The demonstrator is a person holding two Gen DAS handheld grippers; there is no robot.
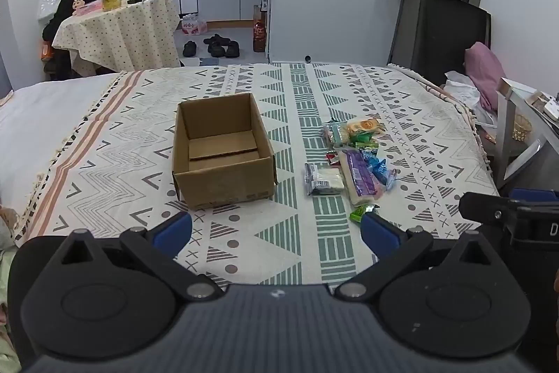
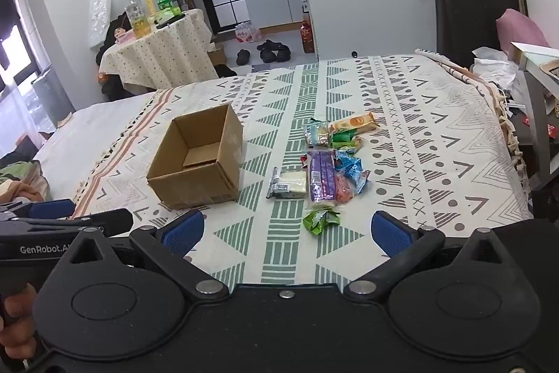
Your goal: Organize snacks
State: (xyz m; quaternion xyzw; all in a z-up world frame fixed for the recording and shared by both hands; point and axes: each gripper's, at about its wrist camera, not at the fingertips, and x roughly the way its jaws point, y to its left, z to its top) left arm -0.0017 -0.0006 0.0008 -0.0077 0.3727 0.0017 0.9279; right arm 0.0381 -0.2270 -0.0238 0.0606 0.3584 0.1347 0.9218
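Both the left tongs (image 1: 276, 229) and the right tongs (image 2: 288, 229) hover spread wide over the patterned bedspread (image 2: 436, 135), nothing between their blue pads. From the right tongs, a green packet (image 2: 321, 221) lies just ahead at 12 o'clock, with the pile of snacks (image 2: 328, 163) beyond it (a purple bar, blue wrappers, an orange pack farthest off). The cardboard box (image 2: 199, 170), open-topped and empty, sits on the bed at about 10 o'clock, near the snacks but apart from them.

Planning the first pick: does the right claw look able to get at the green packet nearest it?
Probably yes: the right claw is open and empty, and the green packet lies alone on the cloth just ahead.
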